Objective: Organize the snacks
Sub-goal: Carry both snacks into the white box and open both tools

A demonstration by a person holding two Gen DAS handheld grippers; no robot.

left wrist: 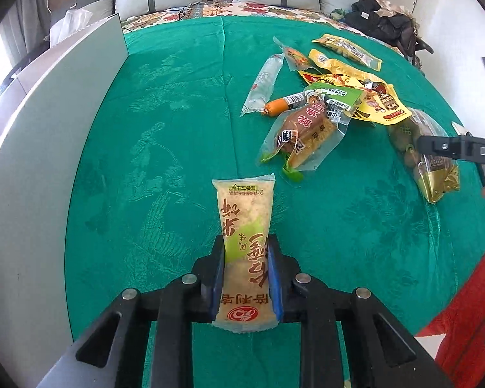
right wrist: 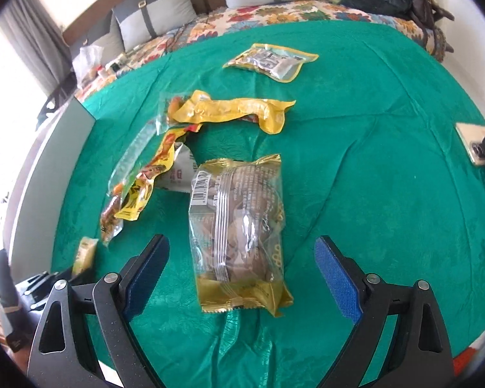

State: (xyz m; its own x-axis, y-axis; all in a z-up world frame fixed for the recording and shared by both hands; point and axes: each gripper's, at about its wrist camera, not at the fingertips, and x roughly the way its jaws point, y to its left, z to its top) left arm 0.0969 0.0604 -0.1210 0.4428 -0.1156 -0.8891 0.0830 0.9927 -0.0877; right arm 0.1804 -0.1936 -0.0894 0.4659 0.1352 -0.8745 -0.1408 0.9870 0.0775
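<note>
My left gripper (left wrist: pixel 245 242) is shut on a long beige rice-cracker packet (left wrist: pixel 244 226) with a green band, held over the green cloth (left wrist: pixel 165 135). My right gripper (right wrist: pixel 242 249) is open, its jaws standing either side of a clear and gold packet of brown snacks (right wrist: pixel 239 226) that lies on the cloth; that packet also shows in the left wrist view (left wrist: pixel 426 158) under the right gripper's arm. A pile of snack packets (left wrist: pixel 323 103) lies at the middle right of the cloth, and shows in the right wrist view (right wrist: pixel 152 168) to the left.
A white board (left wrist: pixel 48 123) stands along the left edge of the cloth. A yellow-rimmed packet (right wrist: pixel 271 61) lies apart at the far side. A phone (right wrist: pixel 472 145) lies at the right edge. Cushions and dark clothes (left wrist: pixel 384 19) lie behind.
</note>
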